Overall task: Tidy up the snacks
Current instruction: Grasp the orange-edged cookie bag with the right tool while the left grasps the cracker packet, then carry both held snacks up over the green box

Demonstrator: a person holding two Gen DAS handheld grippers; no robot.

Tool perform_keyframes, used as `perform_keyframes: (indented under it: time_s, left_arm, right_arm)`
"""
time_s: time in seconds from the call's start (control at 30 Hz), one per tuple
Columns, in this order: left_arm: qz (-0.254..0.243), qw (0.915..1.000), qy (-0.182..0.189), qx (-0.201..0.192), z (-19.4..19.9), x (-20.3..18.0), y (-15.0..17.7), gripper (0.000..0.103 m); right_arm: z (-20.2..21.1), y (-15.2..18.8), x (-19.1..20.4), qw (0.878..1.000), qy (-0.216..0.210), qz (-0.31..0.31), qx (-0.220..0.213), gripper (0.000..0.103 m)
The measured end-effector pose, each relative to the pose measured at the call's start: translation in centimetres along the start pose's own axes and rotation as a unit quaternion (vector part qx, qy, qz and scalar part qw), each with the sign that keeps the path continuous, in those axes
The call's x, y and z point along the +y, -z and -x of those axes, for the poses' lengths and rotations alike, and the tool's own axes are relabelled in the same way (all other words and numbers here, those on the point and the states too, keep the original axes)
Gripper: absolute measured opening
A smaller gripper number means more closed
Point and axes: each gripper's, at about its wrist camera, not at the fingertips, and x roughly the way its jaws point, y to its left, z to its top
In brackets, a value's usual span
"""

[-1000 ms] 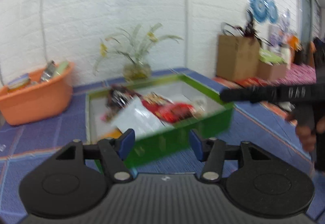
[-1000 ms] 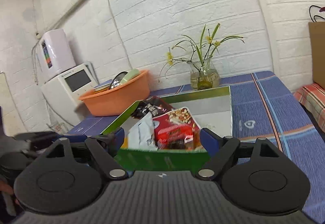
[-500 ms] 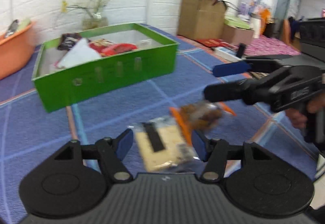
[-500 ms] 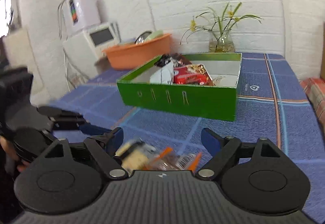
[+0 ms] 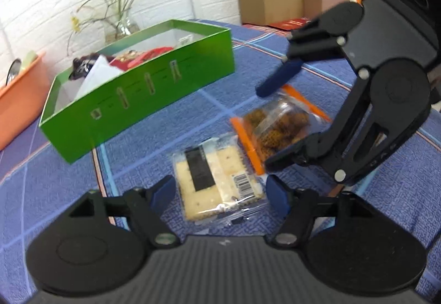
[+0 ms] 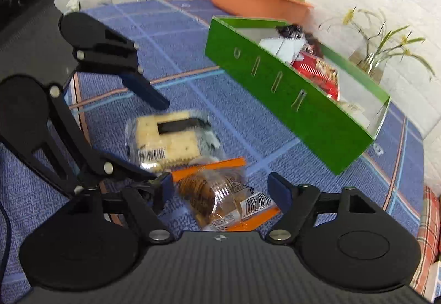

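Blue-checked cloth covers the counter (image 5: 275,61). From the left wrist, the left gripper (image 5: 220,192) has just been opening; its jaws stand apart astride the cracker pack (image 5: 217,180), lying near the green box (image 5: 154,83). From the right wrist, the right gripper (image 6: 223,191) is spread around the orange-edged cookie bag (image 6: 220,193), just beside the crackers, pads not pressing.

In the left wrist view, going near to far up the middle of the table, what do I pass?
Left gripper, jaws open → cracker packet lying between them → green box holding snacks → vase of flowers by the wall.
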Motion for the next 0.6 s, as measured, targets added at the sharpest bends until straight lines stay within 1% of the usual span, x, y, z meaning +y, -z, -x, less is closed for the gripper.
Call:
perform_keyframes:
  time_s: [0.03, 0.1, 0.13, 0.17, 0.2, 0.23, 0.3, 0.37, 0.4, 0.47, 0.53, 0.6]
  left_arm:
    - [0.011, 0.9999, 0.009, -0.001, -0.2, 0.4, 0.0, 0.07]
    - [0.04, 0.9985, 0.038, 0.001, -0.6, 1.5, -0.1, 0.07]
    - [0.047, 0.9979, 0.045, 0.001, -0.6, 1.7, -0.1, 0.07]
    - [0.055, 0.9972, 0.051, -0.001, -0.6, 2.0, 0.0, 0.07]
    - [0.058, 0.9971, 0.05, -0.005, -0.5, 2.2, 0.1, 0.066]
    - [0.058, 0.9973, 0.046, -0.007, -0.4, 2.2, 0.2, 0.065]
    - [0.058, 0.9975, 0.038, -0.012, 0.0, 2.0, 0.6, 0.062]
    - [0.066, 0.9971, 0.034, -0.016, 0.4, 2.1, 0.9, 0.061]
    - [0.073, 0.9965, 0.036, -0.017, 0.7, 2.2, 1.1, 0.061]
    - [0.1, 0.994, 0.041, -0.018, 1.3, 2.9, 1.4, 0.061]
    - [0.132, 0.9902, 0.041, -0.019, 2.1, 3.9, 1.9, 0.061]
    - [0.163, 0.986, 0.026, -0.026, 3.4, 5.1, 2.6, 0.061]
  right_arm:
    - [0.1, 0.1, -0.2, 1.0, -0.002, -0.007, 0.004, 0.103]
    - [0.4, 0.4, -0.3, 1.0, -0.005, -0.02, 0.005, 0.102]
    - [0.7, 0.8, -0.3, 1.0, -0.005, -0.025, 0.002, 0.095]
    - [1.0, 1.1, -0.1, 1.0, 0.0, -0.029, -0.003, 0.091]
    - [1.3, 1.5, 0.0, 0.999, 0.006, -0.034, -0.009, 0.086]
    - [1.5, 1.9, 0.2, 0.999, 0.013, -0.042, -0.015, 0.085]
    - [1.9, 2.5, 0.6, 0.997, 0.028, -0.069, -0.024, 0.083]
    - [2.3, 3.0, 1.0, 0.992, 0.045, -0.114, -0.033, 0.083]
    - [2.5, 3.0, 0.8, 0.988, 0.047, -0.144, -0.036, 0.082]
    - [2.8, 3.1, 0.5, 0.976, 0.029, -0.212, -0.052, 0.082]
    - [3.0, 3.3, 0.3, 0.958, -0.007, -0.278, -0.073, 0.082]
    - [2.8, 3.3, 0.1, 0.939, -0.05, -0.329, -0.087, 0.082]
